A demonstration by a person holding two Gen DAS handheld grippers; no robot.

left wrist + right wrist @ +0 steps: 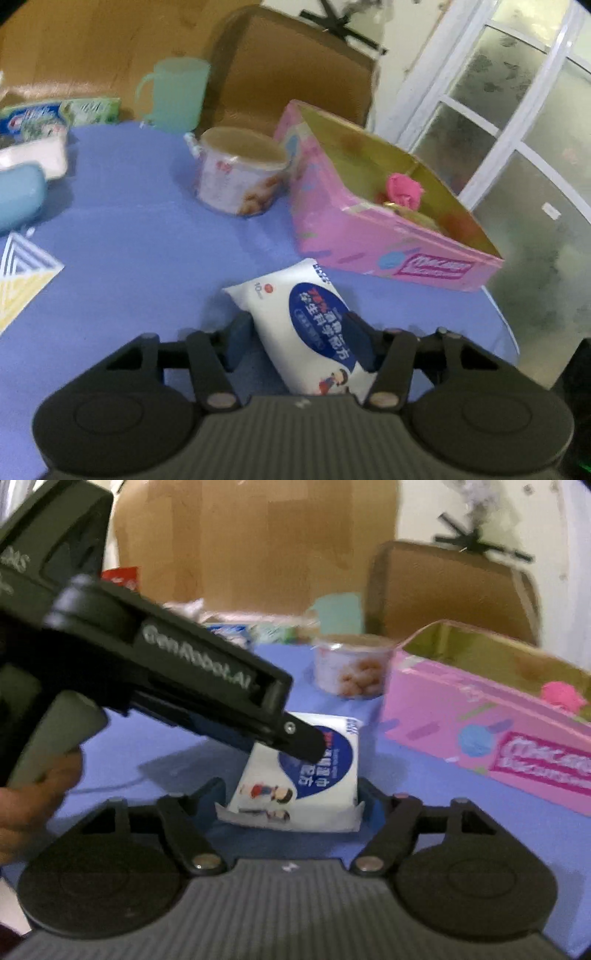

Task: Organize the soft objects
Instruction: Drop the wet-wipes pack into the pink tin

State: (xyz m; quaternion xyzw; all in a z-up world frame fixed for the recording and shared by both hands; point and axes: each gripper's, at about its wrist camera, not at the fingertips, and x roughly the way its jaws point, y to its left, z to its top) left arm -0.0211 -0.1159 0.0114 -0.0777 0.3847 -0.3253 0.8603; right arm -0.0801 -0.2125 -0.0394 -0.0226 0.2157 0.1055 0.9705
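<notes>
Left gripper (299, 341) clamps the white-and-blue soft tissue pack (314, 328) at lower centre; right gripper (291, 801) brackets it, grip unclear. Only a pink wad (402, 188) lies in the open pink cardboard box (369, 243); most sorting looks undone.

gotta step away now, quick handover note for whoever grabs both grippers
Left gripper: shut on the white tissue pack, fingers on its two sides.
Right gripper: straddles the same pack's other end; whether it grips is unclear.
The pack sits low over the blue table, just short of the pink box.
Done: a pink soft item already lies in the box.
Left: get this pack into the box. More packs and a blue pouch wait at the far left, near the green mug and snack tub.
</notes>
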